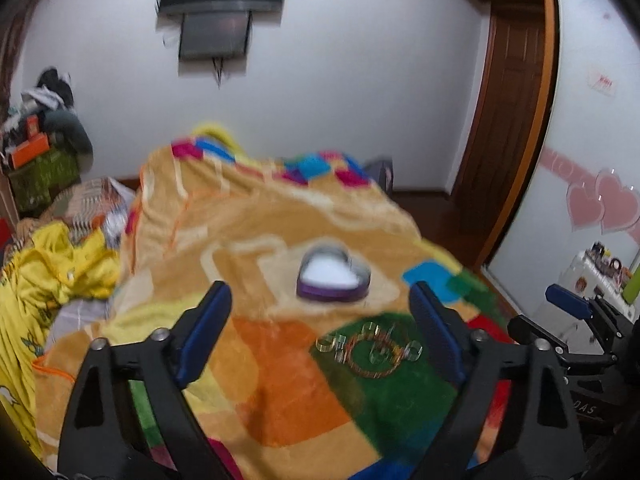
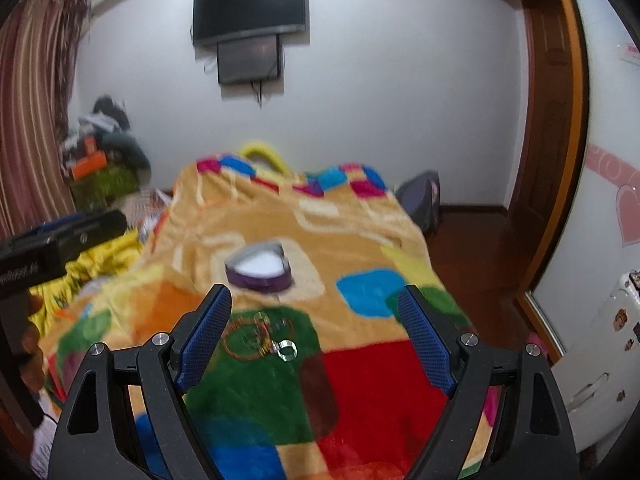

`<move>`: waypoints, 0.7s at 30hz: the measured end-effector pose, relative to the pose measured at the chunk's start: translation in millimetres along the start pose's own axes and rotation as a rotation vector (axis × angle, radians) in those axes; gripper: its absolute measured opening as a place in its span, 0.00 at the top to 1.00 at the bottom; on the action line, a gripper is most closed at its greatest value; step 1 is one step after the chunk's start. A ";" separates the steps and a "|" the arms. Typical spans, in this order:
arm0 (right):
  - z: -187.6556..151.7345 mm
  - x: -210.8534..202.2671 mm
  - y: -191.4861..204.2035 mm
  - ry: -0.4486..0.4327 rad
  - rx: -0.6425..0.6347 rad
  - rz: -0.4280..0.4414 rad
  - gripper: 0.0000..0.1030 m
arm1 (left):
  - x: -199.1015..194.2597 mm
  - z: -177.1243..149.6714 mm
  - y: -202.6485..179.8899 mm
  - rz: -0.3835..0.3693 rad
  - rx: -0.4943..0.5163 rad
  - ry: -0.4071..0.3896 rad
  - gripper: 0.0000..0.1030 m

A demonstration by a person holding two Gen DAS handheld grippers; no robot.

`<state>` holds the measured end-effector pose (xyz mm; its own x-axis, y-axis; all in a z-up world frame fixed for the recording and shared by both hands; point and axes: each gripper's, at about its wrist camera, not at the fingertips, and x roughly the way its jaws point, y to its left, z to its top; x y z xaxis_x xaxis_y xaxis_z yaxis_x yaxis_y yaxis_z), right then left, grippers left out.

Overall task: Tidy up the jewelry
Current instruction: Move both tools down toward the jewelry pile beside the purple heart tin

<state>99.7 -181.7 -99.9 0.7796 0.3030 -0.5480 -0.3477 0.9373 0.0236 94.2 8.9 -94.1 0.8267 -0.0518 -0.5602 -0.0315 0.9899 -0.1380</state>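
Note:
A purple heart-shaped jewelry box (image 1: 333,276) with a white lining stands open on the colourful blanket (image 1: 280,360); it also shows in the right wrist view (image 2: 260,266). A thin bracelet (image 1: 374,354) and several clear rings (image 1: 332,345) lie on the green patch in front of the box; the bracelet (image 2: 245,340) and a clear ring (image 2: 287,349) show in the right wrist view too. My left gripper (image 1: 320,322) is open and empty above the blanket, left of the jewelry. My right gripper (image 2: 314,326) is open and empty, hovering above the jewelry. Both views are blurred.
A heap of yellow clothing (image 1: 52,272) lies at the blanket's left. A TV (image 2: 250,6) hangs on the far wall. A wooden door (image 2: 548,120) and bare floor (image 2: 472,248) are to the right, with a white cabinet (image 2: 604,340) near the right edge.

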 end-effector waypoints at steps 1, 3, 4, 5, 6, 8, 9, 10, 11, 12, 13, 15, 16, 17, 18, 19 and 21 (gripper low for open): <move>-2.3 4.5 -0.5 0.023 -0.005 0.002 0.19 | 10.3 -3.5 1.8 -0.007 -0.002 0.037 0.21; -8.4 13.9 -3.5 0.064 -0.009 0.011 0.19 | 26.8 -10.5 5.3 -0.023 -0.007 0.096 0.27; -10.6 18.6 -4.3 0.085 -0.008 0.016 0.20 | 33.7 -13.9 6.5 -0.032 -0.010 0.123 0.31; -13.9 23.6 -5.4 0.105 -0.007 0.024 0.21 | 41.2 -17.6 7.6 -0.043 -0.012 0.152 0.33; -14.7 26.4 -5.9 0.119 -0.006 0.030 0.23 | 48.3 -20.8 8.3 -0.050 -0.014 0.178 0.36; -18.8 33.7 -7.1 0.151 -0.004 0.052 0.28 | 59.7 -26.7 8.4 -0.063 -0.015 0.219 0.41; -20.9 37.4 -7.7 0.169 -0.005 0.065 0.29 | 65.0 -30.1 8.0 -0.073 -0.013 0.237 0.44; -23.3 42.3 -6.4 0.178 -0.007 0.072 0.31 | 69.4 -33.0 7.8 -0.081 -0.011 0.252 0.46; -25.2 45.4 -5.9 0.192 -0.012 0.078 0.34 | 74.5 -35.7 6.8 -0.092 -0.008 0.271 0.47; -27.5 49.1 -4.7 0.206 -0.017 0.088 0.35 | 79.2 -38.3 5.7 -0.104 -0.005 0.290 0.50; -29.4 51.9 -3.4 0.214 -0.019 0.093 0.38 | 84.2 -41.8 3.8 -0.119 -0.002 0.314 0.56; -33.5 57.4 -0.7 0.236 -0.028 0.107 0.42 | 92.4 -46.5 -0.5 -0.136 0.007 0.357 0.63; -34.4 59.7 -0.3 0.243 -0.029 0.113 0.43 | 97.0 -50.1 -2.2 -0.141 0.010 0.377 0.66; -35.4 61.9 0.2 0.249 -0.031 0.119 0.45 | 101.2 -52.2 -4.3 -0.142 0.009 0.389 0.67; -36.8 62.9 0.4 0.256 -0.032 0.126 0.46 | 104.6 -54.8 -5.3 -0.144 0.002 0.402 0.70; -37.5 65.7 0.4 0.260 -0.034 0.130 0.48 | 107.6 -56.4 -5.2 -0.150 -0.007 0.415 0.75; -39.3 69.4 0.7 0.272 -0.039 0.139 0.50 | 113.7 -59.0 -5.4 -0.166 -0.027 0.442 0.82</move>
<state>133.1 -166.8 -170.7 0.5570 0.3662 -0.7454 -0.4652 0.8811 0.0852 155.2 -10.1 -205.3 0.5034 -0.2660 -0.8221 0.0617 0.9601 -0.2728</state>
